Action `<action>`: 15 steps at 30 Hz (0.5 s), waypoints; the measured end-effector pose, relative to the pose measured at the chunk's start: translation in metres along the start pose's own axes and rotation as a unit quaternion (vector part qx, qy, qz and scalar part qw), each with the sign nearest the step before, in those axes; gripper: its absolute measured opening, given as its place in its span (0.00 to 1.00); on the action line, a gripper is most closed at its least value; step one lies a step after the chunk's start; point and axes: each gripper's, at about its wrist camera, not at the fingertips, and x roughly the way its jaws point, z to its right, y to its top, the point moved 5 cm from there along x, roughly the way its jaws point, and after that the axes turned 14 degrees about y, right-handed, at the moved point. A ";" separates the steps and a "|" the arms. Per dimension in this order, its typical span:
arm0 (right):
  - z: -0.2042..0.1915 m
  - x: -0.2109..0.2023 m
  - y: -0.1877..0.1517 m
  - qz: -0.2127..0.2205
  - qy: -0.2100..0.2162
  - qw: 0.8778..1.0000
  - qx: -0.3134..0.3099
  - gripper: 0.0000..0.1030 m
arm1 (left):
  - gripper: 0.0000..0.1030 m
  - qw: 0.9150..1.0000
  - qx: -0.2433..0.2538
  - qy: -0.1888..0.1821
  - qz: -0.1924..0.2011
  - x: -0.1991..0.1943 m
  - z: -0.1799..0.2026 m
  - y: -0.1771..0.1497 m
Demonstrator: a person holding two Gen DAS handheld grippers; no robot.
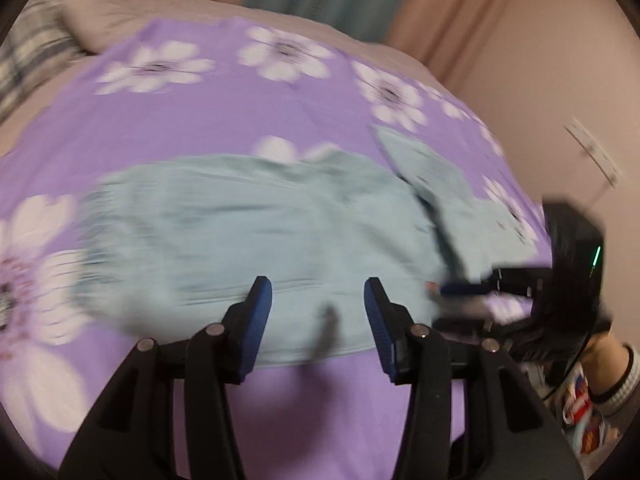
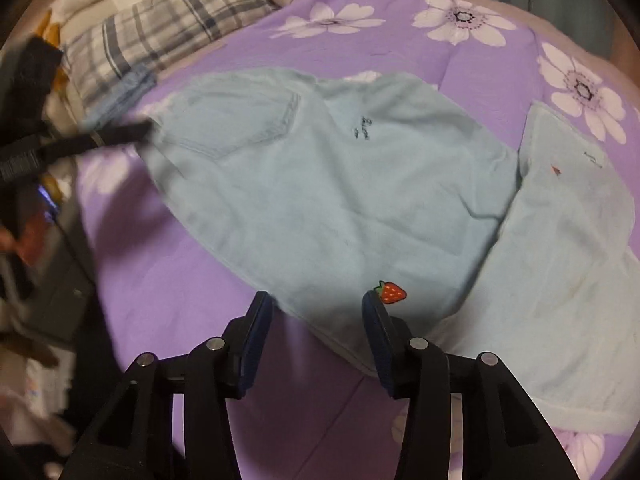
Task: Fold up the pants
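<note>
I'm seeing the pale blue pants lying spread on the purple floral bedsheet, strawberry patch near the hem. L gripper is hovering over the fabric w/ fingers apart, holding nothing. R gripper likewise spread wide, empty, above the hem edge. Left-wrist view is motion-blurred.

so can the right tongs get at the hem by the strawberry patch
Probably yes: the right tongs are open right over the pants hem beside the strawberry patch, with nothing between.
</note>
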 end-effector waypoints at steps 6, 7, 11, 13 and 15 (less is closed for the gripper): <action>0.060 -0.070 0.044 0.100 -0.009 0.991 0.093 0.51 | 0.54 0.997 0.053 -0.045 -0.029 0.033 0.060 0.005; 0.081 -0.077 0.054 0.107 -0.037 0.987 0.113 0.51 | 0.54 0.996 0.057 -0.059 -0.036 0.040 0.069 0.007; 0.141 -0.068 0.092 0.097 -0.076 0.978 0.166 0.51 | 0.54 0.991 0.069 -0.098 -0.057 0.060 0.102 0.012; 0.165 -0.052 0.113 0.085 -0.062 0.976 0.191 0.51 | 0.54 0.988 0.082 -0.115 -0.065 0.072 0.122 0.013; 0.189 -0.031 0.135 0.073 -0.076 0.972 0.211 0.51 | 0.54 0.985 0.090 -0.127 -0.074 0.083 0.137 0.014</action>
